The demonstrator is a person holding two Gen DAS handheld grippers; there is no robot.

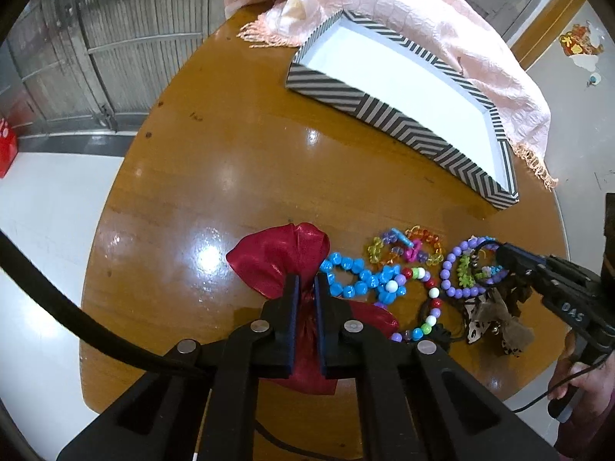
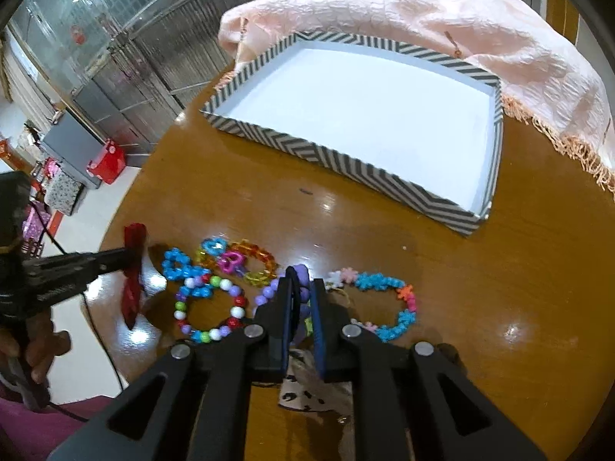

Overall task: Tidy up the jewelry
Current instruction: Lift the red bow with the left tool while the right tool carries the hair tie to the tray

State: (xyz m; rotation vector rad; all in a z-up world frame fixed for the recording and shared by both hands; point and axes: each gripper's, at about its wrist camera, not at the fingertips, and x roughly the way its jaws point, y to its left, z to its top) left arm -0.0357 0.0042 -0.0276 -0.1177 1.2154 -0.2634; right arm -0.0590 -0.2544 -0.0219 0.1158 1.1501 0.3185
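Note:
My left gripper [image 1: 306, 282] is shut on a shiny red ribbon bow [image 1: 282, 255]; it also shows in the right wrist view [image 2: 132, 269]. My right gripper [image 2: 300, 288] is shut on a purple bead bracelet [image 2: 301, 274], which also shows in the left wrist view [image 1: 457, 272]. Beside them on the table lie a blue bead bracelet [image 1: 346, 272], a multicolour bead bracelet [image 2: 209, 307], a translucent chain bracelet [image 2: 246, 259] and a blue-pink flower bracelet [image 2: 388, 303]. A leopard-print bow [image 1: 496, 322] lies under the right gripper. An empty striped tray [image 2: 346, 161] stands farther back.
A peach fringed scarf [image 2: 442, 23] is draped behind and around the tray's far side. The round wooden table [image 2: 519, 288] ends close on the left [image 1: 103, 238] and at the right edge. A red box [image 2: 105, 161] stands on the floor.

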